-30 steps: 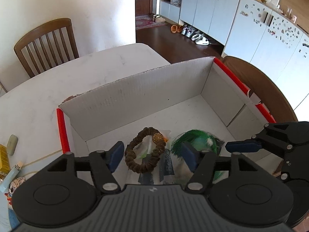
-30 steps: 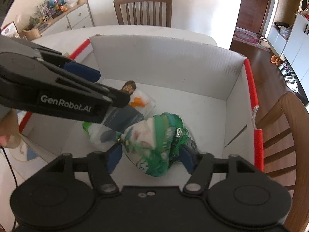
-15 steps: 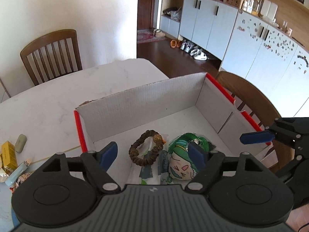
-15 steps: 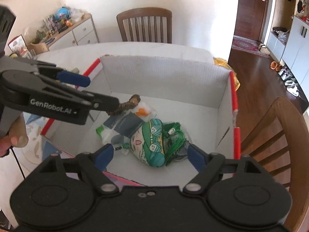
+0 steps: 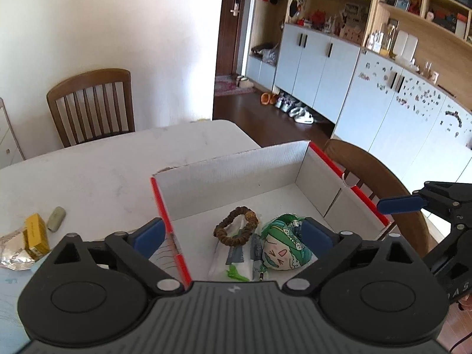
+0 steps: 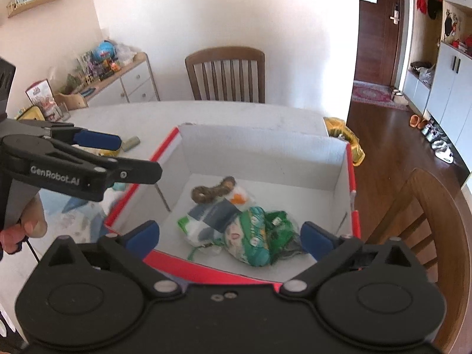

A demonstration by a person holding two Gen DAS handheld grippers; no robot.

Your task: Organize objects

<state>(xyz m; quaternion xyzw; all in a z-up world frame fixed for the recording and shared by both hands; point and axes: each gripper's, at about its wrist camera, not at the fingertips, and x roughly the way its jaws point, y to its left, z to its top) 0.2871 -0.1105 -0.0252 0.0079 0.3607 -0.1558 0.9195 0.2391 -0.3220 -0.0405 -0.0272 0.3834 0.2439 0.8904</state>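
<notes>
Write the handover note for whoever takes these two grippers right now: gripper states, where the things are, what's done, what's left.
Left gripper: jaws opening wide, nothing between the pads, above the box's near left corner.
Right gripper: jaws opening wide, nothing gripped, above the box's near edge.
In the cardboard box: brown bead bracelet lying on a tissue pack, green-haired plush doll beside them. All three lie loose on the box floor.
Left on the table, outside the box: yellow packet, small grey-green piece, foil wrapper.
Likely next: pick those up and box them.
</notes>
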